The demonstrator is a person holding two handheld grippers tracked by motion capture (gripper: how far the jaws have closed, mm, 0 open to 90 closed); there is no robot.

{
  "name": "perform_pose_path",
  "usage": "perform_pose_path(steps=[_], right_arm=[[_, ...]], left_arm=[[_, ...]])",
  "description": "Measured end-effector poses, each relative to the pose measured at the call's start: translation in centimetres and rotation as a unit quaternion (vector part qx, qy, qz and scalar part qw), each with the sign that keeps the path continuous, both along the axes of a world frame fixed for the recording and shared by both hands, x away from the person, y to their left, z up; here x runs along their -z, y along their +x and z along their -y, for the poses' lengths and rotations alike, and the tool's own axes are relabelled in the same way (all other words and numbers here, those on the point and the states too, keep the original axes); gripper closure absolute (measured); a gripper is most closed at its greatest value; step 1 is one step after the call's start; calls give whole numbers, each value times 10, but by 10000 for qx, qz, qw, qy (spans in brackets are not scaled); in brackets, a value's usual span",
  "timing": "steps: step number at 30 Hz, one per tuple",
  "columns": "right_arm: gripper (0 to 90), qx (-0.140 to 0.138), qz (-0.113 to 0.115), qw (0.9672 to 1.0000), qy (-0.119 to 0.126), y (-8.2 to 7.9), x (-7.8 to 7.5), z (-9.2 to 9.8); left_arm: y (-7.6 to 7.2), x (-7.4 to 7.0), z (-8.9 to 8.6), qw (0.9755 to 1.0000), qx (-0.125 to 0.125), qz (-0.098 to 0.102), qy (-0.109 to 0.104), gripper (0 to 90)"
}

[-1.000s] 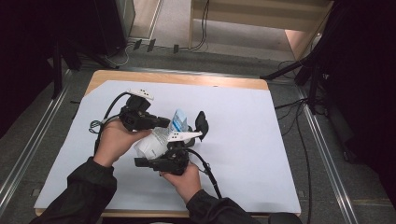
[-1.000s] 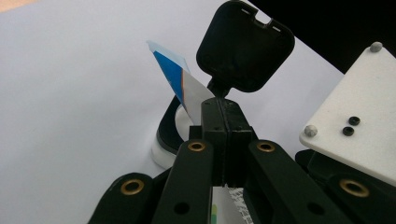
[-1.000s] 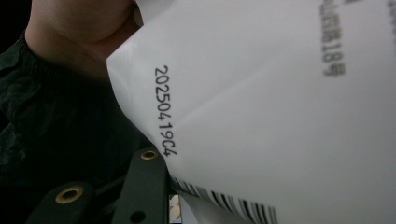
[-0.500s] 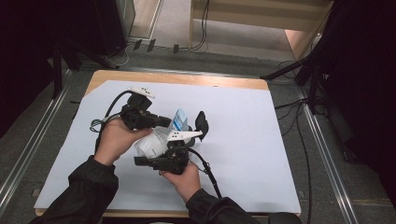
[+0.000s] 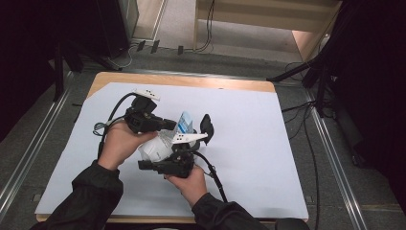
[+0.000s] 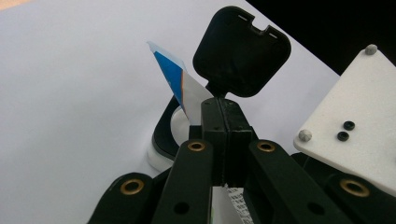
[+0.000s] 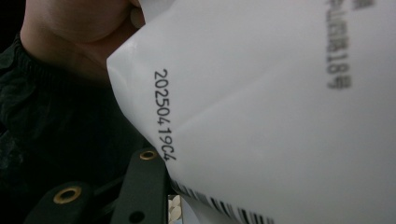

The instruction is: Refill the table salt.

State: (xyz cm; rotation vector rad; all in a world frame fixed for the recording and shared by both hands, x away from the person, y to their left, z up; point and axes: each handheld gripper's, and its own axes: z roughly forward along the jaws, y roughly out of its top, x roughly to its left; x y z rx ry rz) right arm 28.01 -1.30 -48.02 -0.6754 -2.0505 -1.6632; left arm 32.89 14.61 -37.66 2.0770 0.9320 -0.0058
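A white packet (image 5: 154, 147) with a blue-and-white top corner (image 6: 173, 74) is held up between both grippers over the table. My left gripper (image 6: 223, 116) is shut on the packet's upper edge, its jaws pressed together. From below, my right gripper (image 5: 144, 165) is shut on the packet's lower part. In the right gripper view the packet's printed date code (image 7: 163, 114) and barcode (image 7: 224, 205) lie right against one jaw. Just beyond the left gripper's tips stands a small white-and-black container (image 6: 161, 142) with its black flip lid (image 6: 240, 51) open and upright.
A white sheet (image 5: 268, 143) covers most of the wooden table (image 5: 191, 80). The right gripper's pale three-cornered plate (image 6: 355, 126) sits close beside the left jaws. Cables (image 5: 215, 179) trail from both grippers across the sheet. Metal rails (image 5: 335, 158) run along both table sides.
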Motion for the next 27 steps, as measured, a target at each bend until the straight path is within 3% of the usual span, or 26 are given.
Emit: perform_pose_path(steps=[9, 13, 27], right_arm=[[609, -21, 49, 9999, -101, -1, 1, -1], [662, -21, 93, 9999, -134, -1, 1, 0], [669, -40, -23, 10000, 22, -1, 1, 1]], left_arm=[[-1, 2, 1, 10000, -5, -9, 22, 900], [-1, 1, 2, 10000, 21, 9, 53, 900], [-1, 0, 0, 10000, 28, -17, -69, 900]])
